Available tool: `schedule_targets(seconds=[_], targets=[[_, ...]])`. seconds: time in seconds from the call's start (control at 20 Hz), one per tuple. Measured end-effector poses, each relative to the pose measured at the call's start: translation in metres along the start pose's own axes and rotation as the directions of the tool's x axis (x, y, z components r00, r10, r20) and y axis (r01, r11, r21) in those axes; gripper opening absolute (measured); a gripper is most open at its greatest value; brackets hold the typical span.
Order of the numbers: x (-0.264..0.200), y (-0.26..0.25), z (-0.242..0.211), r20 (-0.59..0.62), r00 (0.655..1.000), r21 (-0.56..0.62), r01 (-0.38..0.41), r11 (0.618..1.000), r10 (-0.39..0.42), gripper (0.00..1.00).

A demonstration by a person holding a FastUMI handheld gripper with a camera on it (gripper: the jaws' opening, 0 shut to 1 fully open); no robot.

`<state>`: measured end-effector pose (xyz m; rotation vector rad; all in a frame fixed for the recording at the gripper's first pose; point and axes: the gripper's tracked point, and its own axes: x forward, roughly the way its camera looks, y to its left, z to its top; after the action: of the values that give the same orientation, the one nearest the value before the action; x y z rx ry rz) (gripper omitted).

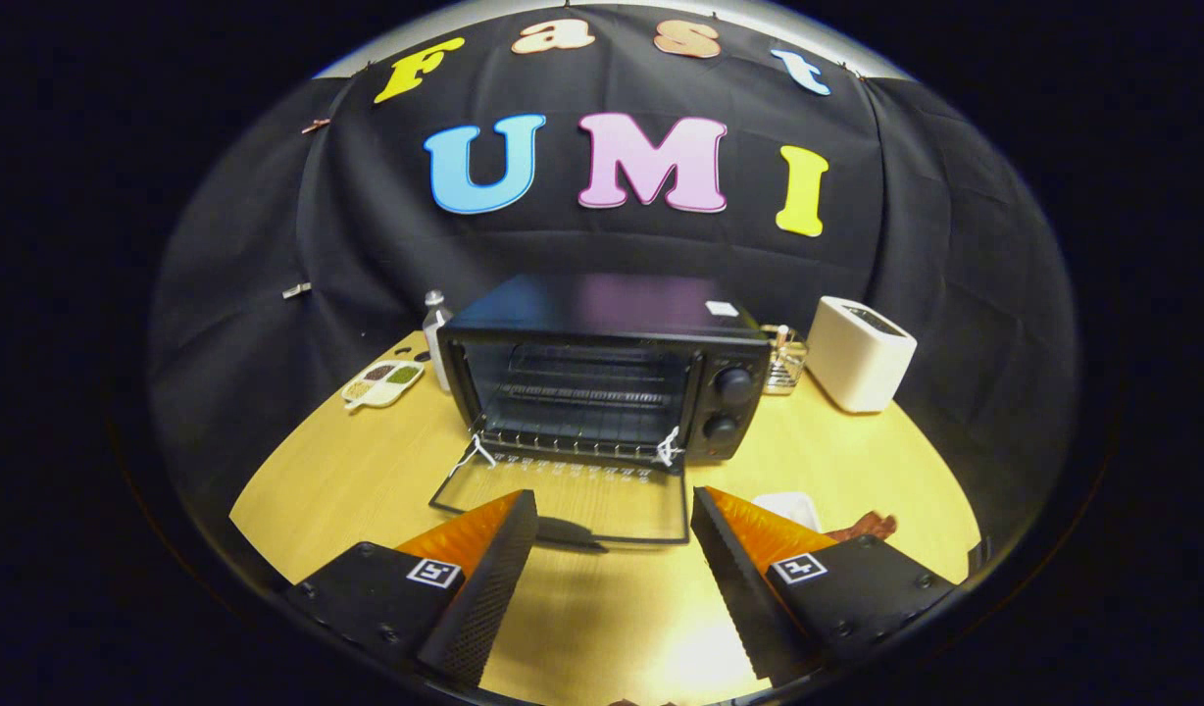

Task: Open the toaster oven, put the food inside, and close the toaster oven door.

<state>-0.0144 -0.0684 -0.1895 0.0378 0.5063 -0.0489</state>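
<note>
The black toaster oven (pixel 602 378) stands at the back of the wooden table (pixel 367 471), straight beyond my fingers. Its glass door (pixel 568 500) lies folded down flat toward me, and the wire rack (pixel 582 397) inside is bare. My gripper (pixel 614 518) is open, with nothing between its fingers, and the tips hover just short of the door's front edge. Behind the right finger a white plate (pixel 790 508) peeks out, with a brown piece of food (pixel 862 528) beside it, both partly hidden.
A white toaster (pixel 860 353) stands right of the oven, with a small glass holder (pixel 783 361) between them. Left of the oven are a bottle (pixel 433 333) and a small tray of seasonings (pixel 383 382). Black cloth walls close off the back.
</note>
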Motion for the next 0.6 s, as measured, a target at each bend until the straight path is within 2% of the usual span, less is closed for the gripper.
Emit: schedule_targets(seconds=[0.25, 0.6], targets=[[-0.004, -0.058, 0.027, 0.006, 1.0, 0.005, -0.014, 1.0, 0.014, 0.98], [0.005, -0.147, 0.008, -0.159, 0.984, 0.067, -0.076, 0.995, 0.086, 0.98]])
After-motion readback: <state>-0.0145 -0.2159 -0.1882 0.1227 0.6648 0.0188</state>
